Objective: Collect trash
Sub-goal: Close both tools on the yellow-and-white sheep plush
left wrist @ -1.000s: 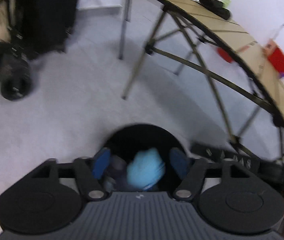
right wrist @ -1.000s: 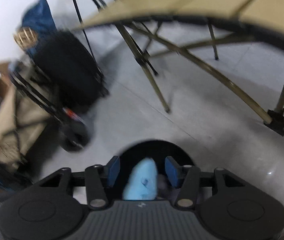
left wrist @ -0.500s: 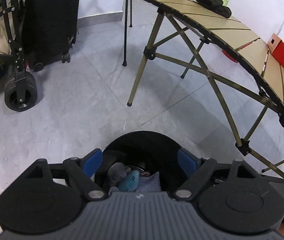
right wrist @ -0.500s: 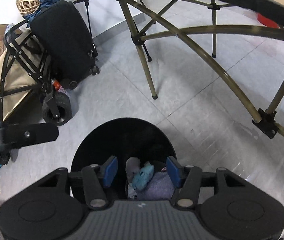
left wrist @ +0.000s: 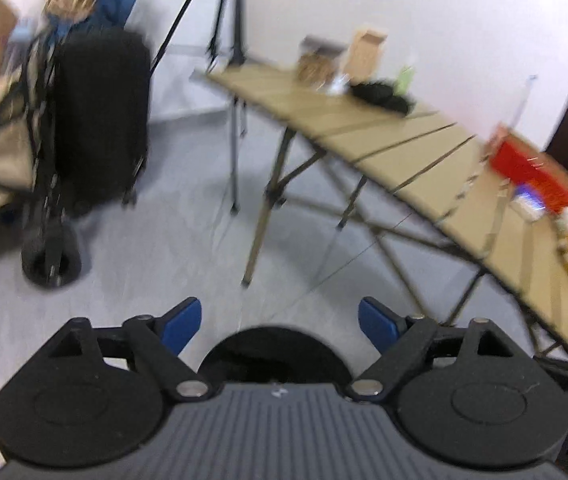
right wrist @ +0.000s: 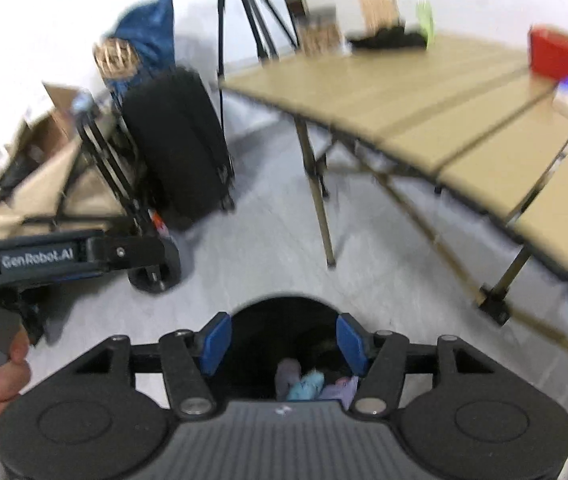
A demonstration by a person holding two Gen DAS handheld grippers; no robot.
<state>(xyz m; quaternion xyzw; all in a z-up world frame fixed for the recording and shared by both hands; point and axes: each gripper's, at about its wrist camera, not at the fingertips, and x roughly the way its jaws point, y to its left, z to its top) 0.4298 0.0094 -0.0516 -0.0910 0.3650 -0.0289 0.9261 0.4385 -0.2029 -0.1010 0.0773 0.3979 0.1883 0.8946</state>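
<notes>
Left gripper (left wrist: 280, 322) spread wide, empty; right gripper (right wrist: 280, 342) parted, empty, above black bin (right wrist: 284, 320) at six o'clock. Crumpled wrappers (right wrist: 307, 386) inside. Folding table (right wrist: 443, 108) at two o'clock. Heavy blur: risks clipping table leg (right wrist: 317, 200).

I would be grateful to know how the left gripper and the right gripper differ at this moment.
The left gripper, with blue-padded fingers, has its jaws spread wider than the right gripper. Below the right gripper the round black bin shows crumpled blue and lilac trash; below the left gripper only the bin's dark rim shows. Both are open and hold nothing, and both hang above the bin.
</notes>
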